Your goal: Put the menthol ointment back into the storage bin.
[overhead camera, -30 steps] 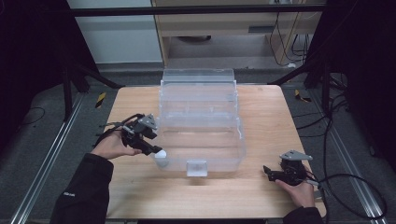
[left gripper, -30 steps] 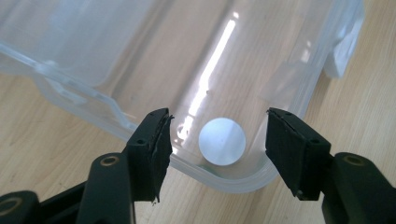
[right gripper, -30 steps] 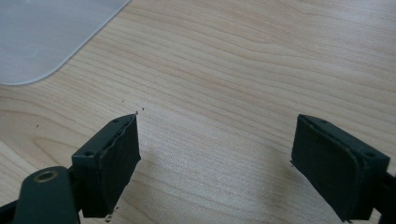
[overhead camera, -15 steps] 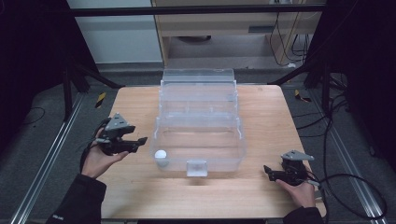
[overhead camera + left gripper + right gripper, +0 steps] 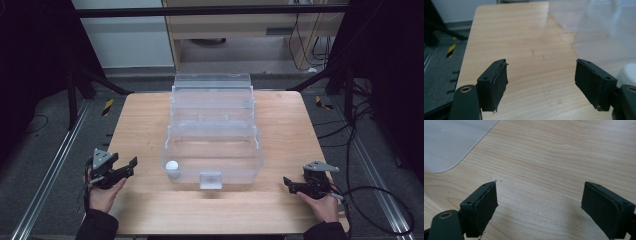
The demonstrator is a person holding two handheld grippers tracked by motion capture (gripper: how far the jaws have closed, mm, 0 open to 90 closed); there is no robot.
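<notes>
**Pulling back: ball delivered, left gripper clear of the bin**

Retreating from the clear plastic bin (image 5: 212,150), the left gripper (image 5: 131,164) now sits at the left edge of the table (image 5: 140,120), held low in the person's left hand (image 5: 104,192). A second ago it was up against the bin's front left corner with the white ball between its jaws; half a second ago it was already drawing away with the ball left behind. Now its jaws stand wide apart with nothing between them, as the left gripper view confirms: bare wood shows in the gap, and the ball (image 5: 628,75) is a pale shape at the far right, behind the bin's wall.

The white ball (image 5: 172,165) rests inside the bin's front compartment, close to its front left corner, well apart from both grippers.

The right gripper (image 5: 289,183) has not moved across the three moments. It rests near the table's front right corner, jaws spread and empty, with the bin's rounded corner (image 5: 446,142) just ahead of it.

My judgement: the placing step looks finished, since the ball lies settled in the bin and both grippers have returned to a resting pose at the table's sides.
</notes>
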